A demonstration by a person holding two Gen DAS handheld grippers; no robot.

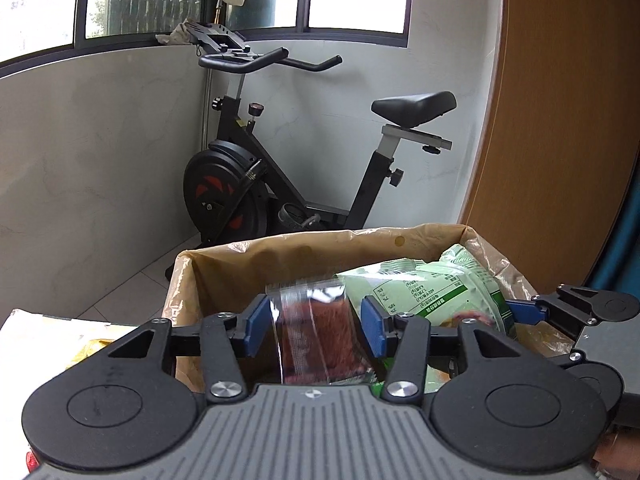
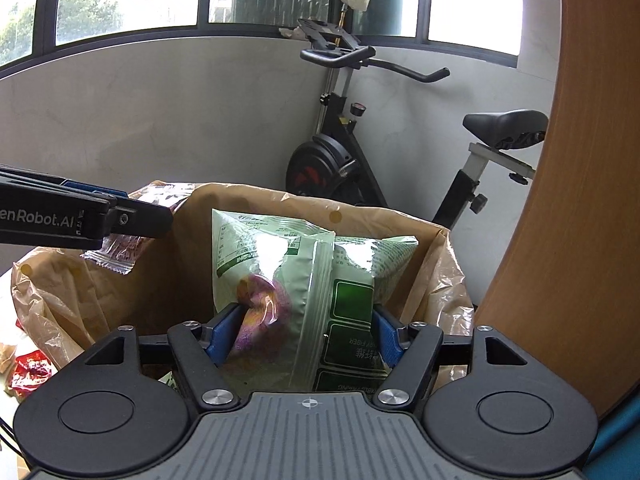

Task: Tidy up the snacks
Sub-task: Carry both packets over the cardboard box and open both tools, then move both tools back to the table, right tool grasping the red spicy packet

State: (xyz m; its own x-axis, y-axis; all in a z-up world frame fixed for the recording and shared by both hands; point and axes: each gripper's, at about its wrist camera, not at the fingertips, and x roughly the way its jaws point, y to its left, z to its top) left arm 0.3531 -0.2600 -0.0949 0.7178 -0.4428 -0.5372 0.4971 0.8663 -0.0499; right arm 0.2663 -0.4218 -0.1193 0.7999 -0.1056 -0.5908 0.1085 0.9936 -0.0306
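The green snack bag stands upright inside the plastic-lined cardboard box, the right gripper clamped on its lower part. Only the right wrist view shows its purple picture and glossy back seam; the left view shows its nutrition table. The left gripper, jaws parted, has a small clear packet of reddish-brown snack between its blue pads, over the box and not visibly pinched. Red wrappers lie left of the box; an exercise bike stands behind.
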